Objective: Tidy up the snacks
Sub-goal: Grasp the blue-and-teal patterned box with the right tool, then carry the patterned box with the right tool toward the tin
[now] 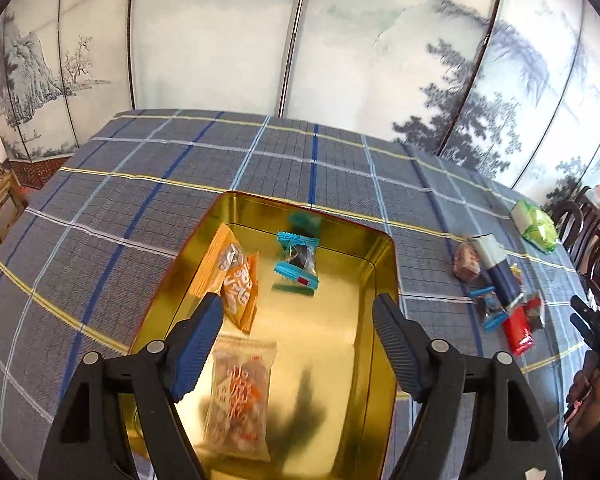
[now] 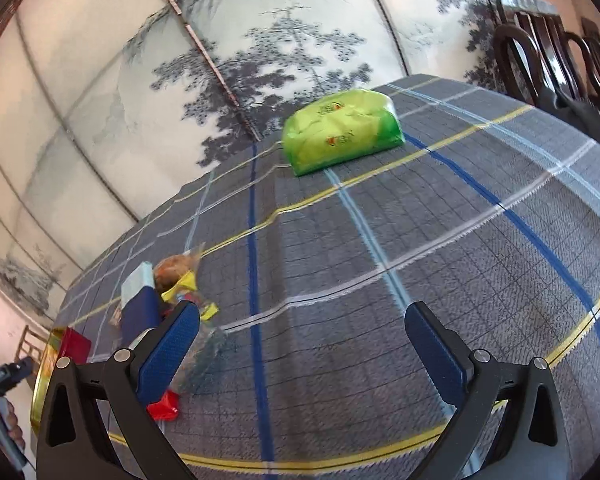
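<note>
Three wrapped snack packets (image 1: pixel 296 258) lie inside the gold rectangular metal tin (image 1: pixel 384 280) on the plaid-clothed desk (image 1: pixel 140 200); a pile of loose snacks (image 1: pixel 500 292) lies right of it, a green plastic bag (image 2: pixel 340 132) behind.

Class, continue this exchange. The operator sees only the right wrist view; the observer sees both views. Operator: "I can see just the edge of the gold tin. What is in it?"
Observer: Three packets: an orange packet, a blue-wrapped sweet and a clear packet with orange print.
Operator: Is the left claw holding anything?
Observer: No. The left claw is open, with nothing between its fingers.
Operator: Is there room for more?
Observer: Yes, much of the floor of the tin is bare.
</note>
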The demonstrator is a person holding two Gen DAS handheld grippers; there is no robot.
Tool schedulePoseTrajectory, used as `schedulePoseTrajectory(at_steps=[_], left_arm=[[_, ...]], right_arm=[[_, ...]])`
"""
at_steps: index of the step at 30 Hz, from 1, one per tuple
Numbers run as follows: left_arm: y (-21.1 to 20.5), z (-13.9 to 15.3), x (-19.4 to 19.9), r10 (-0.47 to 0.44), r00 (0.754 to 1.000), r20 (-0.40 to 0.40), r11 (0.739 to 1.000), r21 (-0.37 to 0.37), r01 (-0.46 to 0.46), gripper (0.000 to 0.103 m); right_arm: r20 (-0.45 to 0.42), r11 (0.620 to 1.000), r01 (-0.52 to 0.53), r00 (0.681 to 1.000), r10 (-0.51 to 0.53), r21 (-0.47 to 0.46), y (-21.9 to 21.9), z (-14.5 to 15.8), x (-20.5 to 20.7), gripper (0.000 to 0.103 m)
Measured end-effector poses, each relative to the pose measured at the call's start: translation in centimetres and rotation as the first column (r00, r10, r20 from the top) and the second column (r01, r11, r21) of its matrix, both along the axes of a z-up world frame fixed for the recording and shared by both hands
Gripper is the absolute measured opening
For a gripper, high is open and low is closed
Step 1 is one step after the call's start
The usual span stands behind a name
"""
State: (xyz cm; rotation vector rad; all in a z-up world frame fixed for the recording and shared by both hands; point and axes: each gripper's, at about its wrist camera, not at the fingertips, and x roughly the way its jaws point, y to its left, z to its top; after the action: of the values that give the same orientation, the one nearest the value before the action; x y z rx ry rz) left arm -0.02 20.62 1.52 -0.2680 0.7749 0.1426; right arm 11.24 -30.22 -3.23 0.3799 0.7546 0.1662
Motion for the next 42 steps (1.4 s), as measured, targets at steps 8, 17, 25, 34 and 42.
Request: schedulePoseTrajectory(at_steps=[8,17,25,34,42], left_arm=[[-1.5,-1.7,-9.4,-0.038,0.997,0.066,0.997,-0.069,0.043,0.079],[-4.3,-4.5,-14.0,-0.124,0.992,0.034,0.992,-0.037,0.125,0.079],[-3.1,-5.4,-15.1,-0.079,0.996,0.031,0.991,-0.11,0.082,0.078],[-5.1,-5.0,-15.3,-0.105,0.994,0.035,0.989,-0.097,0.108,0.078],[-7.8,-5.4,-16.1,-0.137,0.99,0.027,0.99,-0.026,0.138,0.078]], right_arm=[[-0.033,0.875,-0.37,0.925,0.379,-0.313,14.2,2.2,-2.0,0.103],[-0.147,0.825,-0.433,0.901,0.408,-0.363,21.4,1.0,6.3,0.088],[-0.235,0.731,-0.497,0.867,0.439,-0.469,24.1,-1.5,8.1,0.051],[-0.057,0.801,-0.366,0.92,0.387,-0.474,21.2,3.7,4.8,0.051],[-0.003,0.871,-0.273,0.955,0.298,-0.409,17.2,6.6,3.9,0.051]])
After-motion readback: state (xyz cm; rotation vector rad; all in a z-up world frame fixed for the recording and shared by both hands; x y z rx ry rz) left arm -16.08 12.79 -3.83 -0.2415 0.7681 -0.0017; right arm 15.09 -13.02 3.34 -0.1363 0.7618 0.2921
